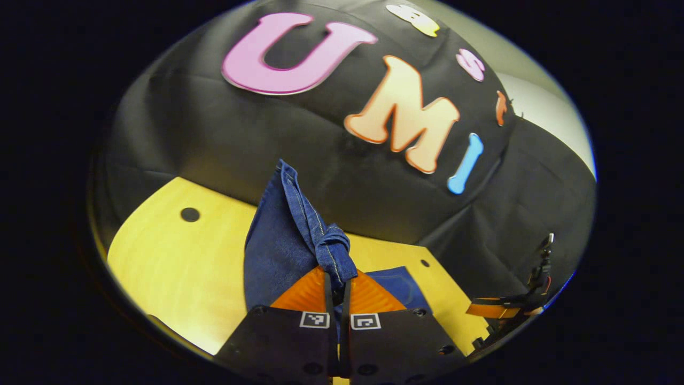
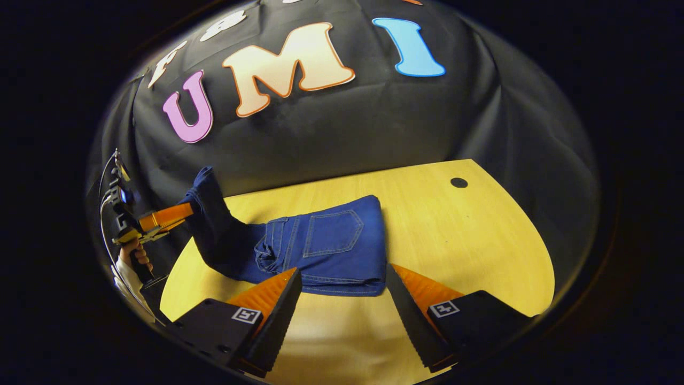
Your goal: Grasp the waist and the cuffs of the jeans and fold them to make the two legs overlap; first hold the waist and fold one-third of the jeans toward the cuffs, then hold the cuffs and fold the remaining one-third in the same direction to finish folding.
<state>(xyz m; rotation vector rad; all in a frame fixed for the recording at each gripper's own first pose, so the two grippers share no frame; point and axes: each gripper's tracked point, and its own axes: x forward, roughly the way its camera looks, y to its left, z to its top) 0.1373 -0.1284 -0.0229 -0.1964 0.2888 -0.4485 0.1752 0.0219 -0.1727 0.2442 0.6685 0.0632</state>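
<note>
The dark blue jeans (image 2: 331, 246) lie folded on the yellow wooden table (image 2: 470, 240), back pocket up. Their cuff end rises off the table at the left. My left gripper (image 1: 336, 283) is shut on that bunched cuff end (image 1: 334, 251), and the denim (image 1: 278, 240) hangs from it down to the table. In the right gripper view the left gripper (image 2: 179, 213) is raised at the far left, held by a hand (image 2: 133, 256). My right gripper (image 2: 344, 299) is open, low over the table just in front of the folded part, with nothing between its fingers.
The table (image 1: 176, 256) has a small round hole (image 2: 458, 182) near its far right corner, which is the hole (image 1: 189, 214) at the left in the left gripper view. Black cloth walls stand close behind the table. Bare wood lies right of the jeans. The right gripper (image 1: 494, 309) is at the table's edge.
</note>
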